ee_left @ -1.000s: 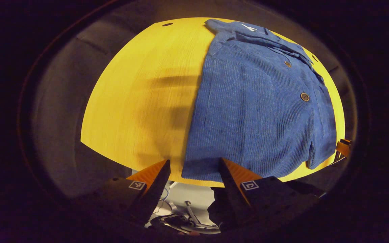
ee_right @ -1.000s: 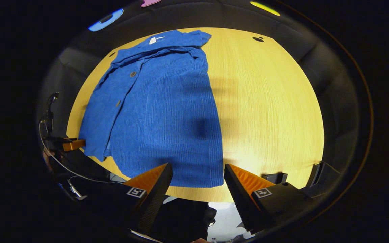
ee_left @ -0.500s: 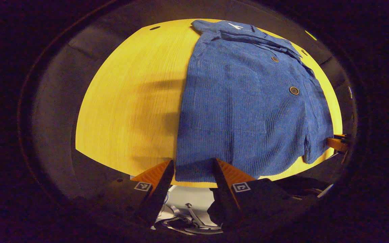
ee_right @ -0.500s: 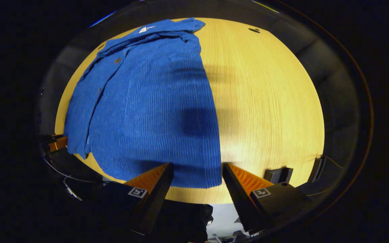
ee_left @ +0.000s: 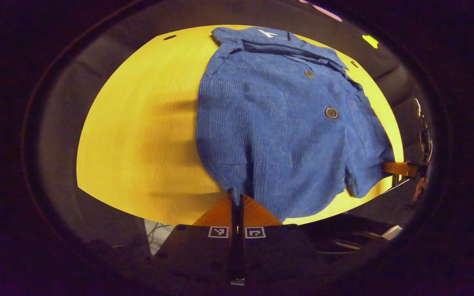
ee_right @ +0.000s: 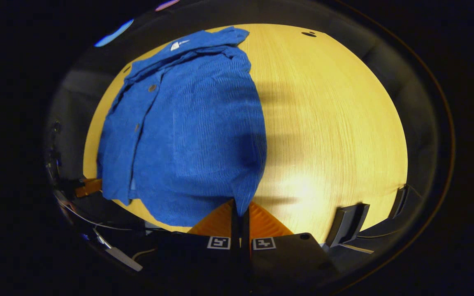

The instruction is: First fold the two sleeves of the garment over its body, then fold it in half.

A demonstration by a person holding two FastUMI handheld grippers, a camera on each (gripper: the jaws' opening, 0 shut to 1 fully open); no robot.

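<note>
The shirt (ee_left: 286, 127) lies on the table (ee_left: 138, 135), collar (ee_left: 270, 39) at the far edge, hem at the near edge, where both grippers (ee_left: 237, 201) (ee_right: 240, 211) pinch its corners.

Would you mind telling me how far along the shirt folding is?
Sleeves look already folded in: the shirt lies as a narrow rectangle on the table. In hand: the left tool and right tool each pinch a hem corner. The half fold toward the collar remains.

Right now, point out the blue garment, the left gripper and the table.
blue garment (ee_left: 278, 123): left gripper view, middle of its front.
left gripper (ee_left: 236, 202): left gripper view, between its fingertips.
table (ee_right: 327, 123): right gripper view, bare top.
</note>
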